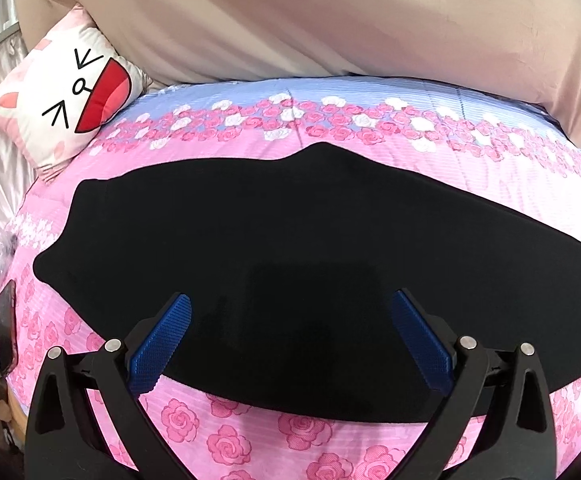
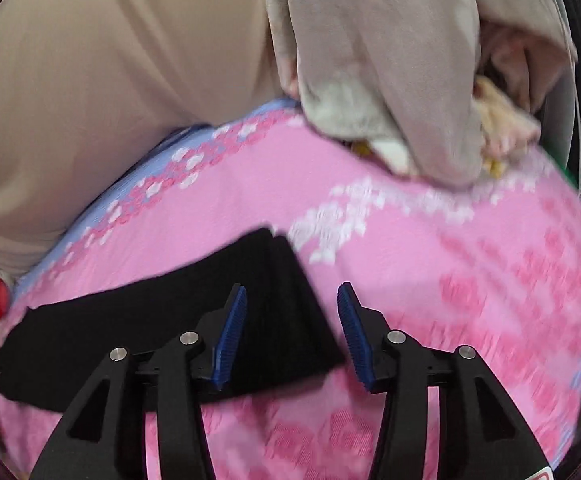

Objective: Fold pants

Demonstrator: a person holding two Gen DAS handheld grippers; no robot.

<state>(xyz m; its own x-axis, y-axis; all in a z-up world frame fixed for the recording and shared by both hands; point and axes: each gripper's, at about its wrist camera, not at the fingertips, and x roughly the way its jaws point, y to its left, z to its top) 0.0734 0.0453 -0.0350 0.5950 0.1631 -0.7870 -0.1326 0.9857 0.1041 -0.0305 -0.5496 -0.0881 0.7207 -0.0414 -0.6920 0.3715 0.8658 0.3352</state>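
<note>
The black pants (image 1: 274, 232) are lying flat across the middle of the bed (image 1: 330, 432), on its pink rose cover. I'm holding my left gripper (image 1: 290, 304) above them, fingers spread wide, gripping nothing. My right gripper (image 2: 292, 292) is hovering over their folded end, fingers apart, not pinching the cloth.

Black hand-held gripper (image 1: 288, 308) frames, ribbed blue pads (image 2: 232, 336), silver screws

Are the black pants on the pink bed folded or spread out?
Folded: the black pants lie as a narrow strip, layered edges visible at the end.
</note>
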